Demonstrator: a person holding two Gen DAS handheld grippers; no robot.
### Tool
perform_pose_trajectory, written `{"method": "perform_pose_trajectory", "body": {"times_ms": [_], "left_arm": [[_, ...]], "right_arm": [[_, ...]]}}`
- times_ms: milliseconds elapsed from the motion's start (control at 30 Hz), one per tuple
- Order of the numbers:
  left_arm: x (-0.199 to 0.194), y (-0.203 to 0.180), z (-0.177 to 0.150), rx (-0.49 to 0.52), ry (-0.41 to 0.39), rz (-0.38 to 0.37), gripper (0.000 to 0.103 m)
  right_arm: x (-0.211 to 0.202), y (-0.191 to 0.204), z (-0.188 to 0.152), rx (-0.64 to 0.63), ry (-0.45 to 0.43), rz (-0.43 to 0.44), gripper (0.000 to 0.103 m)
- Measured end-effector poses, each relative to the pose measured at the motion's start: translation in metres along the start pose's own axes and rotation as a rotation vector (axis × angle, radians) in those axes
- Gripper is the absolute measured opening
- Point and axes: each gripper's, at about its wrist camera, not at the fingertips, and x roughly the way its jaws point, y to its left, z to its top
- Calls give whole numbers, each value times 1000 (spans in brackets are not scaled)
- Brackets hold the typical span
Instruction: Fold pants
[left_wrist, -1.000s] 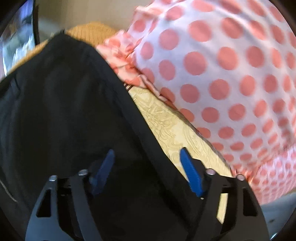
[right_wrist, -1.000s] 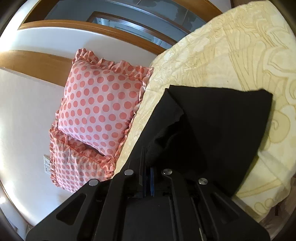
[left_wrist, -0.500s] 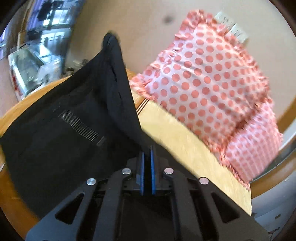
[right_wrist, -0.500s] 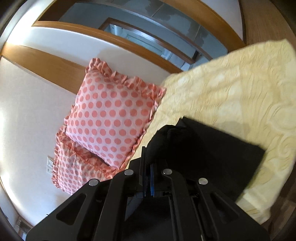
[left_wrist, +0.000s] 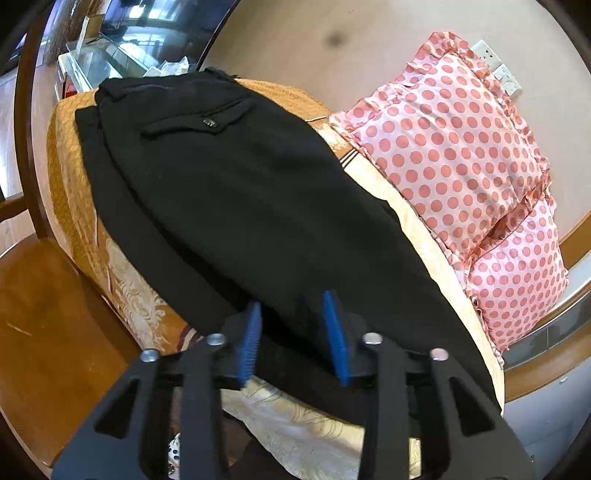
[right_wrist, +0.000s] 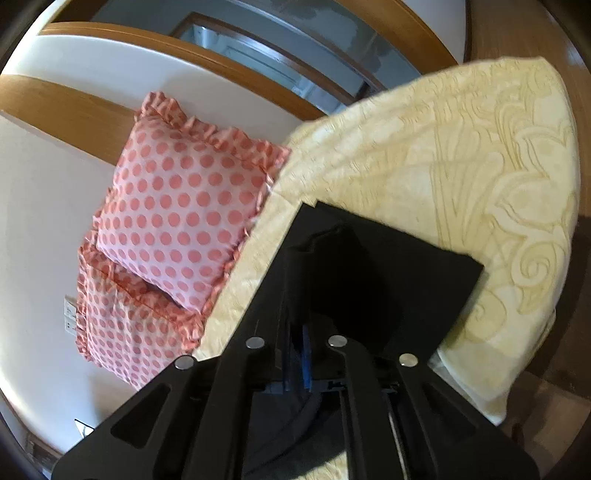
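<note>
Black pants (left_wrist: 229, 192) spread flat on a yellow patterned bedspread (left_wrist: 122, 280), folded lengthwise with one leg stacked over the other. Long axis running from the waistband and buttoned back pocket (left_wrist: 199, 120) at the far end down toward the left gripper (left_wrist: 293, 328) at the near end. From the right wrist view, the same pants (right_wrist: 399, 266) seen as a dark squared-off panel with one fold of cloth standing up toward the right gripper (right_wrist: 297, 347).

Left jaws opening, blue pads apart, with the cloth edge lying between them, not pressed. Right jaws opening too, only a narrow gap; fabric between the pads, whether gripped cannot be told.

Two pink polka-dot pillows (left_wrist: 454, 155) stacked against the pale wall (left_wrist: 332, 37) just beside the pants. Wooden floor (left_wrist: 40, 325) beyond the bed edge.
</note>
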Motion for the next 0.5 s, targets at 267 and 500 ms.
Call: {"method": "perform_pose_trajectory", "body": {"times_ms": [267, 500], "left_arm": [[0, 5, -2, -11, 5, -18, 38], [1, -1, 3, 8, 10, -2, 20]], "right_arm": [[3, -2, -2, -6, 23, -6, 45], [17, 18, 14, -106, 12, -29, 3]]}}
